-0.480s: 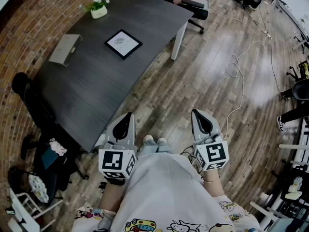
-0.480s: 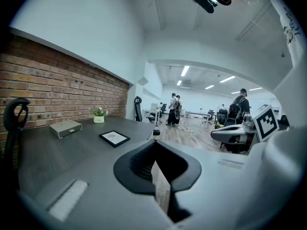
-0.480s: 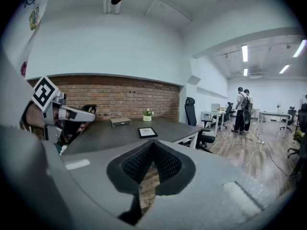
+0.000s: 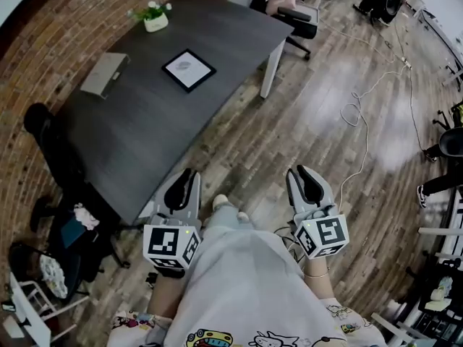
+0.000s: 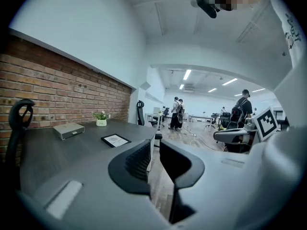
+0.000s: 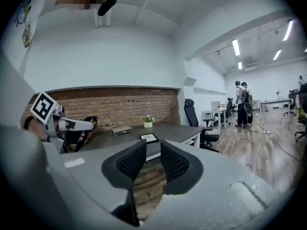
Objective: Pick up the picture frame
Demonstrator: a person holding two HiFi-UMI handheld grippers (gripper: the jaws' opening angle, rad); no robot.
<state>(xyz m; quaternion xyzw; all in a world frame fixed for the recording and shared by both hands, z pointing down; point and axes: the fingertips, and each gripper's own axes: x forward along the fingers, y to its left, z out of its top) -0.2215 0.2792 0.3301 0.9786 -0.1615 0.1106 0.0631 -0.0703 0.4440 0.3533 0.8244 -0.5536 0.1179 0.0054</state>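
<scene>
The picture frame [image 4: 189,70], black-edged with a white sheet inside, lies flat on the dark grey table [image 4: 137,136], far ahead of both grippers. It also shows small in the left gripper view [image 5: 115,140] and the right gripper view [image 6: 149,137]. My left gripper [image 4: 183,185] and right gripper [image 4: 304,179] hover side by side over the wooden floor, close to my body and short of the table's near corner. Each has its jaws a little apart with nothing between them, as seen in the left gripper [image 5: 155,150] and the right gripper [image 6: 153,150].
On the table stand a small potted plant [image 4: 154,16] and a flat grey box [image 4: 105,74]. A brick wall runs behind it. Black office chairs [image 4: 43,132] stand at the table's left and far end [image 4: 293,13]. White cables [image 4: 358,107] trail over the floor. People [image 5: 177,111] walk far off.
The head view has shifted slightly and one of my feet has stepped forward. Both grippers keep their places in front of my body, jaws unchanged.
</scene>
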